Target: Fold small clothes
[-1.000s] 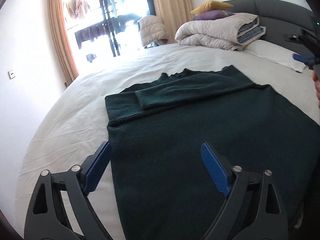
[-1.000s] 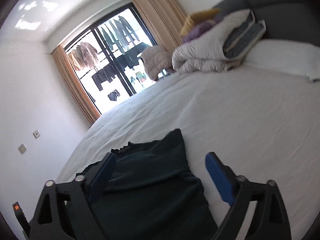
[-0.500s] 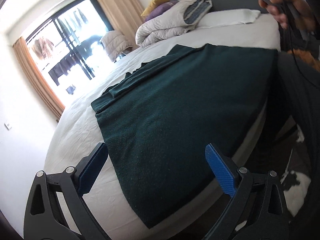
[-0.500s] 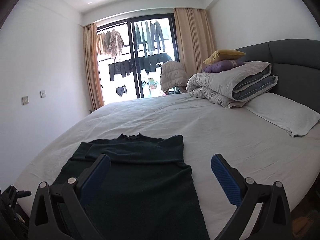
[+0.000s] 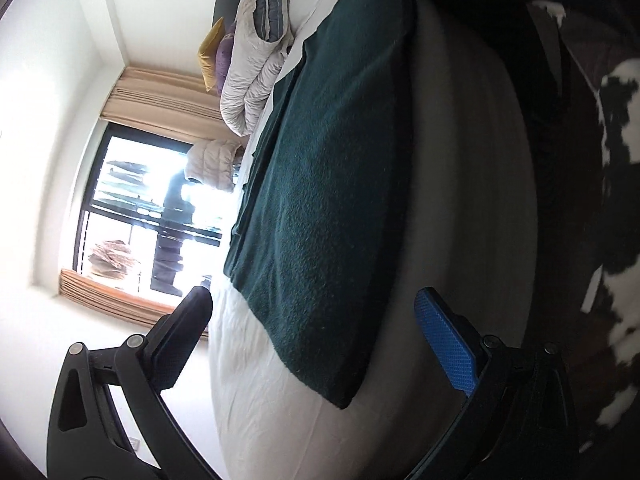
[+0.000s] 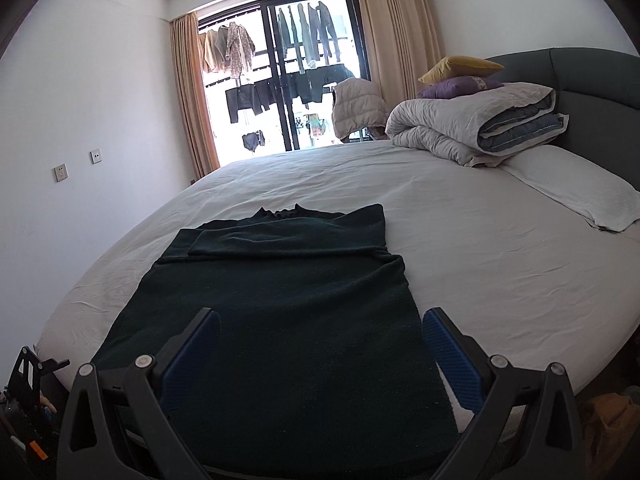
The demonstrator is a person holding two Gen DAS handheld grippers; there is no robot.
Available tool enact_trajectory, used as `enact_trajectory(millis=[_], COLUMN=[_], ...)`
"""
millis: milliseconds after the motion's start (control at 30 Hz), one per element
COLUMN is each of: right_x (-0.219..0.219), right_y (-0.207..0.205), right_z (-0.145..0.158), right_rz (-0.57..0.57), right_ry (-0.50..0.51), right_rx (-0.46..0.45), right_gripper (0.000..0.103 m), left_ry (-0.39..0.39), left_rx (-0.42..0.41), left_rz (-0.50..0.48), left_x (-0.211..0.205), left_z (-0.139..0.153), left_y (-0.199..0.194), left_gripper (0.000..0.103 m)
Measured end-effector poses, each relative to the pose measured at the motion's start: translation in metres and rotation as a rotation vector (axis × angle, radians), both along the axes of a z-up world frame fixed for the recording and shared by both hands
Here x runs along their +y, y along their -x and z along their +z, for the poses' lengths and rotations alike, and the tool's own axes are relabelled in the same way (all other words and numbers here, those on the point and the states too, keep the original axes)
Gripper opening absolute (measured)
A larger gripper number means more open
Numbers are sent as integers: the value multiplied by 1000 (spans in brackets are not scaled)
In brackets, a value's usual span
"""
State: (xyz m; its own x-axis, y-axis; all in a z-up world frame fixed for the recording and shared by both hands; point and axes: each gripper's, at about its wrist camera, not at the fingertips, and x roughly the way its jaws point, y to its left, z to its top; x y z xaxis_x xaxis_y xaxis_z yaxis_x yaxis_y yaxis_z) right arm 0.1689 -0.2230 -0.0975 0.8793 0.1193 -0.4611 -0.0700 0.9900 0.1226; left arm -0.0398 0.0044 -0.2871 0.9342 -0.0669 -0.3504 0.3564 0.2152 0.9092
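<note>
Dark green sweater [image 6: 280, 312] spread flat on the white bed [image 6: 500, 248], lower centre of the right wrist frame, hem hanging over the near mattress edge. Sleeves already folded across the chest near the collar, upper part of the garment, leaving a long narrow rectangle; likely ready for a bottom-to-top fold. Right tongs [image 6: 320, 356] apart, holding nothing, hovering above the hem end, one on each side of the cloth, probably lined up for gripping the lower edge. Left tongs [image 5: 316, 340] also apart and empty, camera rolled sideways so the bed runs vertically through the frame, sweater [image 5: 320, 184] in the centre, its lower corner between the tips but not touched. Folded duvet [image 6: 480, 124] and pillow [image 6: 572, 188] at upper right, well apart from the sweater.
</note>
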Motion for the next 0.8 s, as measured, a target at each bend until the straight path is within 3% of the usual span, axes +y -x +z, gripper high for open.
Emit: enact_trajectory(millis=[200, 300, 433, 467, 567, 700, 800], right_x=[9, 12, 23, 26, 34, 40, 40], right_y=[2, 4, 12, 14, 26, 44, 54], right_z=[2, 1, -2, -3, -10, -22, -30], right_rz=[25, 42, 91, 107, 158, 229, 266], right_ry=[18, 33, 128, 158, 276, 456, 517], right_rx=[-5, -4, 2, 5, 17, 48, 78], right_gripper=[103, 102, 99, 98, 97, 94, 90], left_ry=[-26, 19, 60, 71, 178, 337, 415], left_rx=[-28, 14, 70, 82, 139, 187, 195], left_rz=[-40, -37, -14, -10, 3, 50, 84], left_x=[24, 31, 34, 33, 36, 41, 42], left_z=[-8, 0, 9, 12, 37, 79, 104], left_y=[-8, -14, -22, -21, -23, -35, -43], left_gripper=[102, 77, 32, 30, 17, 13, 8])
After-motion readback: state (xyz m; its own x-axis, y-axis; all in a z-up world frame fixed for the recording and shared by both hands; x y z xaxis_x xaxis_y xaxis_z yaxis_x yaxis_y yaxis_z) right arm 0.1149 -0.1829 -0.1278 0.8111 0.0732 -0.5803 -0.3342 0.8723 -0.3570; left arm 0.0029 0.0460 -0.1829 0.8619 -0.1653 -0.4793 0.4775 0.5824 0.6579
